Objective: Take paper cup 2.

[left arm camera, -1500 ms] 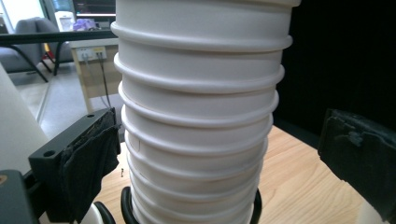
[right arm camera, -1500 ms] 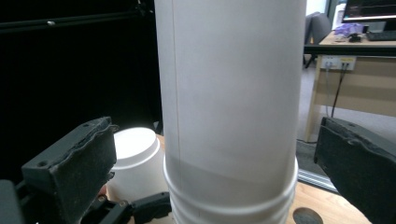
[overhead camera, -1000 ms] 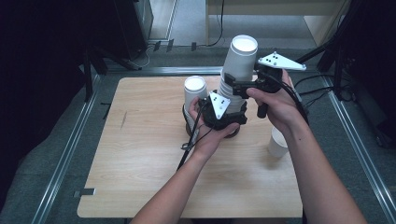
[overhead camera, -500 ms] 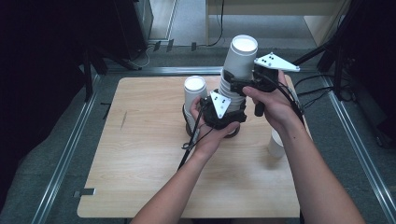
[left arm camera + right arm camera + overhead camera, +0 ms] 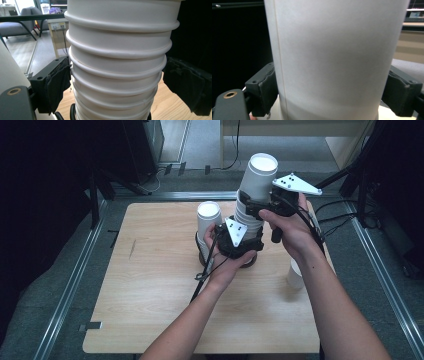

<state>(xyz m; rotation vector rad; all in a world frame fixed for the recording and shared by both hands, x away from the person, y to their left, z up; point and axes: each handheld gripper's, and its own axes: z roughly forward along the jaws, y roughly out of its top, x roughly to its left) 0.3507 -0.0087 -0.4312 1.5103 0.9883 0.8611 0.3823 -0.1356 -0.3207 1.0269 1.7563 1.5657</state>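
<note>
A tall stack of white paper cups (image 5: 248,217) stands upside down on the wooden table (image 5: 150,320), its top cup (image 5: 260,175) rising well above the rest. My left gripper (image 5: 246,236) sits low on the stack. In the left gripper view its pads (image 5: 58,82) press the ringed rims of the stack (image 5: 117,62); these jaws have just been closing. My right gripper (image 5: 256,208) is higher up. Its pads (image 5: 265,92) clamp the smooth wall of the top cup (image 5: 332,55), and its jaws have also just been closing.
A second, shorter stack of white cups (image 5: 209,220) stands just left of the held stack, close to my left hand. A single white cup (image 5: 295,274) sits near the table's right edge, under my right forearm. Metal rails frame the table.
</note>
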